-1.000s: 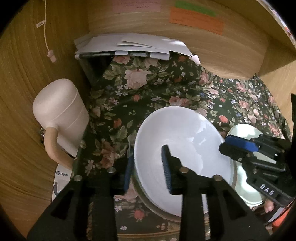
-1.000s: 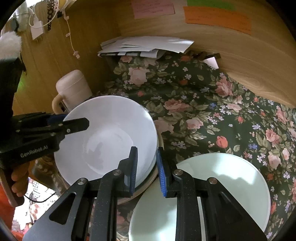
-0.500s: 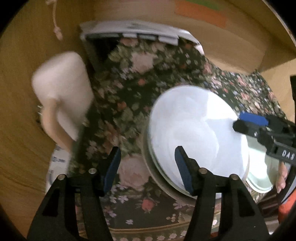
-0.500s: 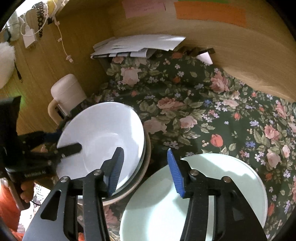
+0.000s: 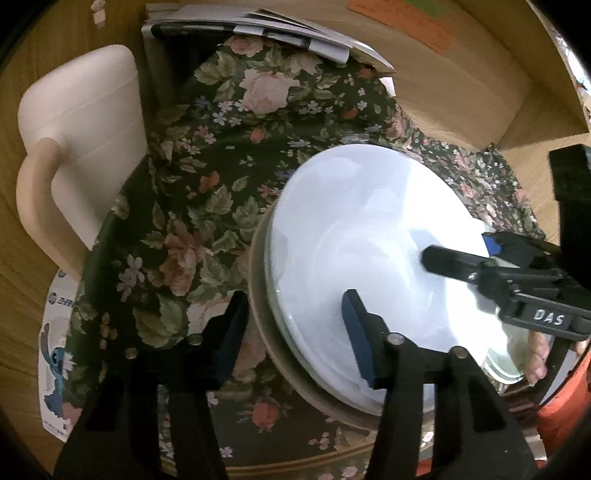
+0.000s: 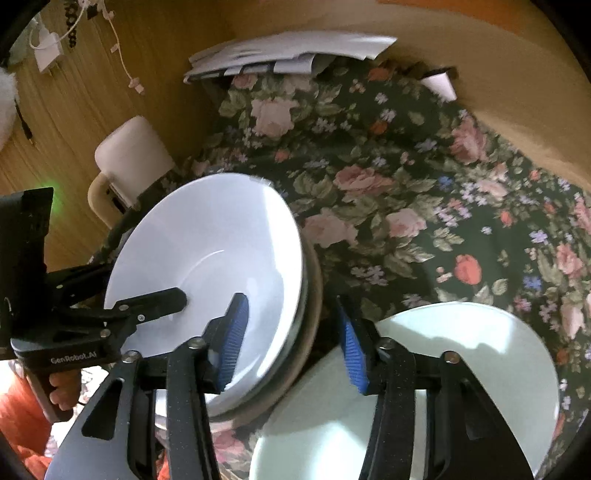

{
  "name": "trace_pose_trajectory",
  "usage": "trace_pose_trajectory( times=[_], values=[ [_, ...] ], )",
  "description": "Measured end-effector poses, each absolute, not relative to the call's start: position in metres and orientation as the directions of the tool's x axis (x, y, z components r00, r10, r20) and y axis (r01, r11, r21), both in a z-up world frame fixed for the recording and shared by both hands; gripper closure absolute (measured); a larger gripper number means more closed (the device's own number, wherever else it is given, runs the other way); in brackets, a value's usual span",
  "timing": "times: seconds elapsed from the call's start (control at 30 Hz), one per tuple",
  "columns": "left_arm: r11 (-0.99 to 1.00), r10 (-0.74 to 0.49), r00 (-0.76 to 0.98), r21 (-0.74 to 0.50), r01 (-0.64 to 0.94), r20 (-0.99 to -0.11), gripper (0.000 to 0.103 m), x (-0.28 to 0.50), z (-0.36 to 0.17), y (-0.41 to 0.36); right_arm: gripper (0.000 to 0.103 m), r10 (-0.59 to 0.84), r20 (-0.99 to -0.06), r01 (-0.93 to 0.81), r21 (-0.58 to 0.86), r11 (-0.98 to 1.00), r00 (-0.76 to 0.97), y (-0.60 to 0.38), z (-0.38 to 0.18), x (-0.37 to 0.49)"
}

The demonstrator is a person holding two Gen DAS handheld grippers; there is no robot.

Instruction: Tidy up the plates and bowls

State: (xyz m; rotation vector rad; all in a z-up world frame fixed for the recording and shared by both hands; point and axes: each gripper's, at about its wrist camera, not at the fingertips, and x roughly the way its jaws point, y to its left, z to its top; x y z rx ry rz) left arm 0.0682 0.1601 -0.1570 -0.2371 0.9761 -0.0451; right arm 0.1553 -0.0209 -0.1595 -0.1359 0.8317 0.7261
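The white bowl [image 5: 369, 266] is sitting nested in a stack, on top of a greyish dish whose brown-edged rim [image 5: 266, 332] is showing underneath it, all resting on the floral cloth [image 5: 207, 177]. Through the left wrist camera I am seeing my left gripper [image 5: 291, 336] spread wide, straddling the near-left edge of the stack: one blue pad is outside over the cloth, the other is over the bowl's inside. Nothing is being held. The right gripper [image 5: 491, 254] is reaching in from the right across the bowl's far rim. A cream mug [image 5: 81, 155] is standing at the cloth's left edge, and a pile of papers [image 5: 258, 26] is lying at the back.

Through the right wrist camera I am seeing the right gripper [image 6: 291, 339] also wide apart and empty, one pad inside the bowl [image 6: 207, 258], the other beyond the stack's rim, over the pale green plate [image 6: 461, 369] lying just beside the stack. The left gripper [image 6: 147, 306] is poking in from the left.

I am judging that both grippers are sitting around opposite rims of the stack. To do this well, I am wanting each pair of pads low enough to catch only the intended rim before closing, closing both evenly, and lifting level so the bowl is not sliding off the dishes below and clipping the green plate
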Motion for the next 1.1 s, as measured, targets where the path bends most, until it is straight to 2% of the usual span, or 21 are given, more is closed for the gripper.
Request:
trace_pose_trajectory(
  times=[0.07,0.17,0.4,0.7,1.1],
  values=[
    [0.970,-0.160,0.561,-0.234,-0.063,-0.812,0.056,0.069,-0.157,0.160,0.074,0.530,-0.731,-0.643,0.164,0.748,0.430,-0.016,-0.164,0.156],
    [0.969,-0.173,0.561,-0.243,-0.053,-0.810,0.061,0.070,-0.156,0.159,0.073,0.524,-0.733,-0.638,0.161,0.753,0.433,-0.015,-0.164,0.157],
    [0.968,-0.162,0.567,-0.243,-0.069,-0.808,0.061,0.072,-0.156,0.158,0.073,0.516,-0.729,-0.615,0.166,0.771,0.450,-0.015,-0.164,0.157],
    [0.966,-0.092,0.595,-0.215,-0.140,-0.798,0.061,0.070,-0.153,0.152,0.073,0.508,-0.724,-0.585,0.178,0.791,0.467,-0.015,-0.161,0.158],
    [0.958,-0.086,0.608,-0.234,-0.167,-0.789,0.061,0.073,-0.145,0.153,0.073,0.529,-0.689,-0.573,0.198,0.795,0.496,-0.022,-0.150,0.155]
  ],
)
